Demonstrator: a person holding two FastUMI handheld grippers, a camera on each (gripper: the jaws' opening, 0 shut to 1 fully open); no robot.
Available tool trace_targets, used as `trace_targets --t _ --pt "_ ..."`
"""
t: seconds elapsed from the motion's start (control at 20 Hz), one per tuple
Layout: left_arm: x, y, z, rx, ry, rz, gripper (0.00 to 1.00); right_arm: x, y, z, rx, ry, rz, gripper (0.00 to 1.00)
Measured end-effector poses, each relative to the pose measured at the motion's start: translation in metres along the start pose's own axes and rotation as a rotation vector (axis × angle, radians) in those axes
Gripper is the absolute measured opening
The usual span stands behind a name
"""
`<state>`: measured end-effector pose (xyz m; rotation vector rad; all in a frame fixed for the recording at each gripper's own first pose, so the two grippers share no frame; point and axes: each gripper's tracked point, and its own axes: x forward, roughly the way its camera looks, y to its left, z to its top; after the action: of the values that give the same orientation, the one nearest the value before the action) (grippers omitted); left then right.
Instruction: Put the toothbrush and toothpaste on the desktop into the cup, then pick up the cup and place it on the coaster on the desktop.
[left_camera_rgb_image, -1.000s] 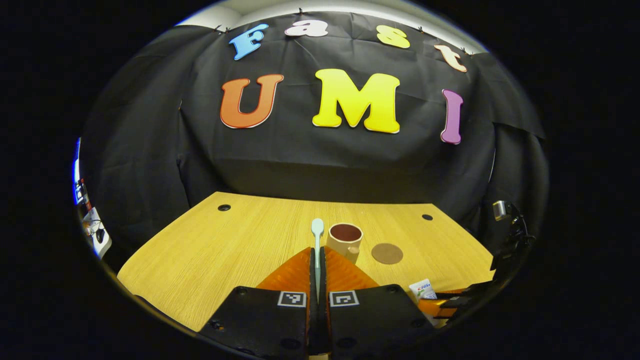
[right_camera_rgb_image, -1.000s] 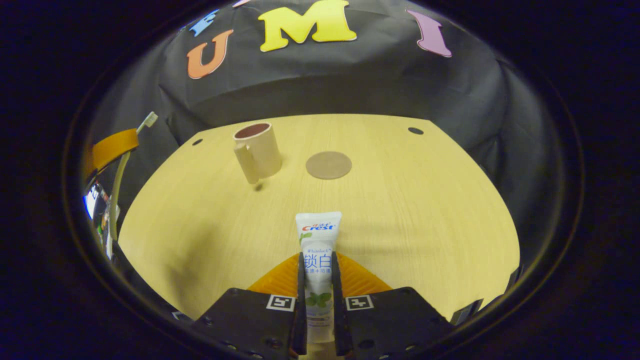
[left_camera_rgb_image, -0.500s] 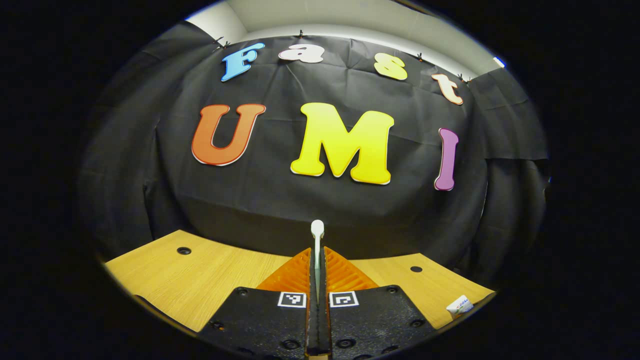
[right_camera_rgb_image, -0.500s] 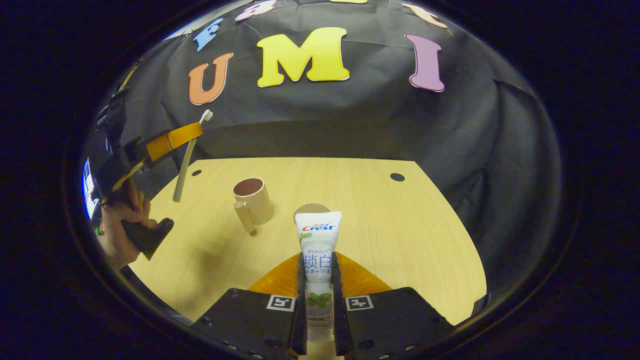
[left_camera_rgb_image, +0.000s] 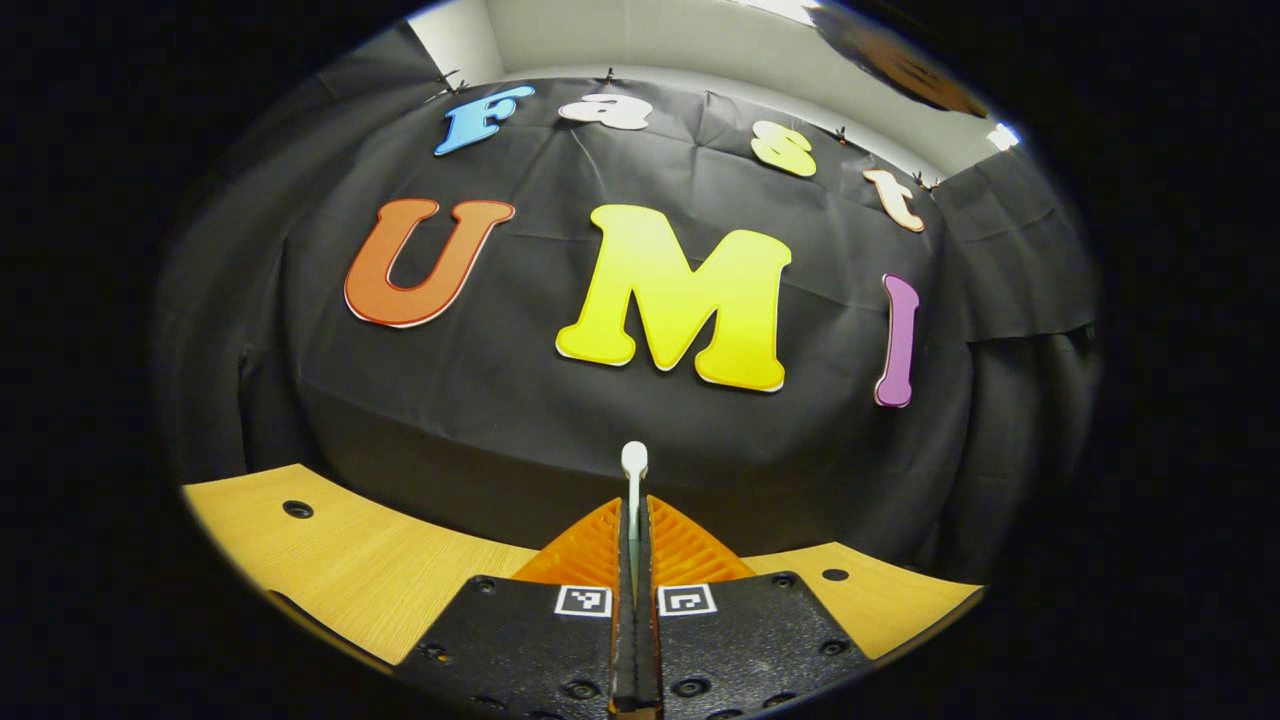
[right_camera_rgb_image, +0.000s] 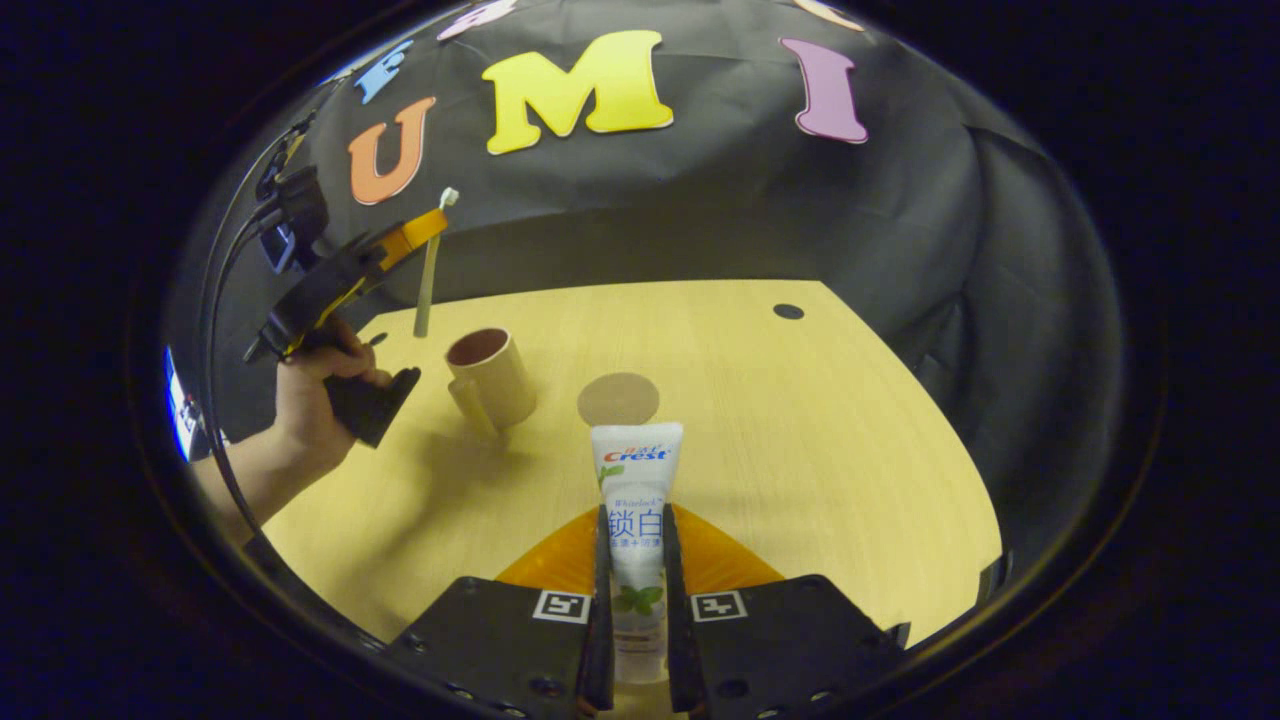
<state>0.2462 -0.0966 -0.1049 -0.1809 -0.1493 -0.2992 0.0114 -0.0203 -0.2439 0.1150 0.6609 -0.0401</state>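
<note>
Left gripper view: my left tongs (left_camera_rgb_image: 634, 530) are clamped on the toothbrush (left_camera_rgb_image: 634, 470), both fingers pressed to its handle, the rounded end sticking up past the tips against the booth cloth. Just the far edge of the tabletop (left_camera_rgb_image: 350, 560) is in frame below, with two cable holes (left_camera_rgb_image: 297, 509) in it.

Right gripper view: my right tongs (right_camera_rgb_image: 634, 560) are clamped on the toothpaste (right_camera_rgb_image: 636, 500), tube pointing forward, flat crimped end away from me. Taking the cup (right_camera_rgb_image: 490, 378) as landmark: it stands upright on the tabletop (right_camera_rgb_image: 800, 450), handle toward me. The coaster (right_camera_rgb_image: 618, 398) lies flat just right of the cup, apart from it. The left tongs (right_camera_rgb_image: 425, 228) hang above and left of the cup, toothbrush (right_camera_rgb_image: 428, 275) nearly vertical, lower end above the cup's far-left side, not inside. A hand (right_camera_rgb_image: 310, 395) grips that tool left of the cup. Toothpaste sits nearer me than cup and coaster, in the air.
</note>
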Motion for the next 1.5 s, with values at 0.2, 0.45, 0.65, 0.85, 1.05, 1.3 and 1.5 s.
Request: trace_targets --t 0.2,0.45,0.65,0.85,1.05,1.3,1.5 --pt "0.012 -0.004 -0.002 0.005 -0.020 -0.018 0.03 0.007 0.003 -0.005 0.013 0.016 0.004 0.21" --pt "0.022 -0.008 -0.012 -0.009 -0.020 -0.020 0.02 0.010 0.001 -0.002 -0.003 0.012 -0.001 0.21" --pt "0.022 -0.005 -0.019 -0.014 -0.002 -0.018 0.03 0.011 0.000 -0.001 0.007 0.011 -0.006 0.21" --pt "0.019 -0.006 -0.023 -0.019 0.022 -0.016 0.04 0.012 0.006 0.003 0.008 -0.017 0.012 0.21" --pt "0.012 -0.010 -0.023 -0.018 0.030 -0.024 0.13 0.010 0.008 -0.001 -0.001 -0.025 0.020 0.21" --pt "0.000 -0.011 -0.017 -0.002 0.040 -0.033 0.26 0.002 0.013 0.000 -0.011 -0.045 0.034 0.21" --pt "-0.021 -0.001 -0.001 0.036 0.041 0.001 0.87 -0.006 0.026 0.014 -0.028 -0.080 0.060 0.21"
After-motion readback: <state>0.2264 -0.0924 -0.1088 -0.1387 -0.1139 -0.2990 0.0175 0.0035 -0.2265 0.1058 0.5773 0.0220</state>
